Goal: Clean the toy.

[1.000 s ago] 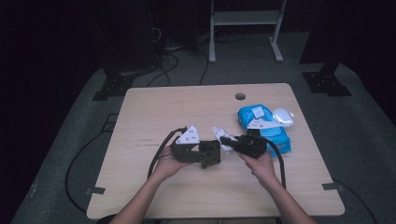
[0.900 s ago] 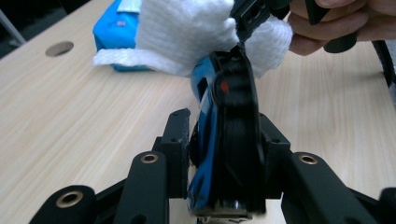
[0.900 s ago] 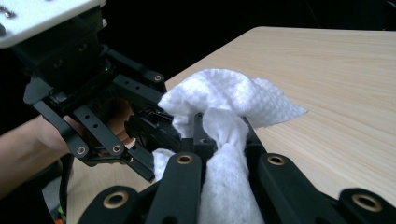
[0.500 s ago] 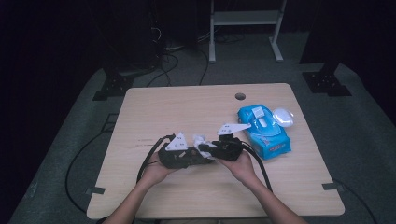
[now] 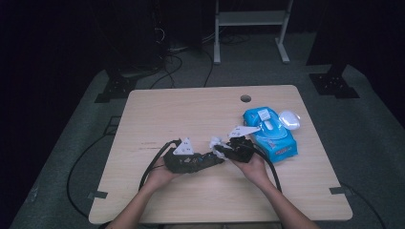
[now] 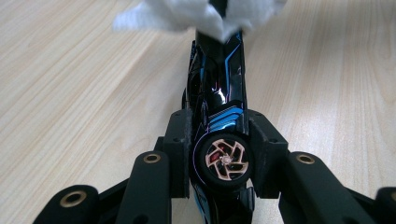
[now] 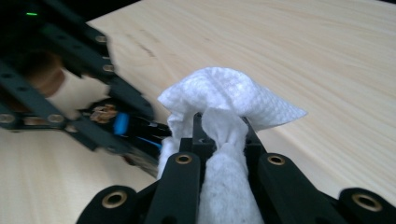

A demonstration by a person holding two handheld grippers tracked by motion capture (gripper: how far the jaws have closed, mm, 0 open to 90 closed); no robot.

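Table (image 5: 157, 114) of pale wood carries the whole operation, with a blue wipes pack (image 5: 270, 133) lying at the person's right, just beside the right hand. Both tools meet near the table's middle front, held low over the surface.

Left gripper (image 6: 219, 140) – jaws pressed on a toy car (image 6: 219, 102), black with blue stripes, clamped across its body at a bronze-spoked wheel. The car projects straight out ahead of the jaws, its far end touching the wipe.

Right gripper (image 7: 219, 135) – jaws pinched on a white wipe (image 7: 229, 98), which is bunched between them and blooms out past the tips, meeting the car's nose.

Risks, as a judgement:
- The car is narrow and glossy; side pressure from wiping could twist it in the clamp or slide it out onto the table
- The wipe is held by a small fold only – dragging hard could pull it free of the jaws
- Hard jaw tips could scrape the paint if the wad shifts aside
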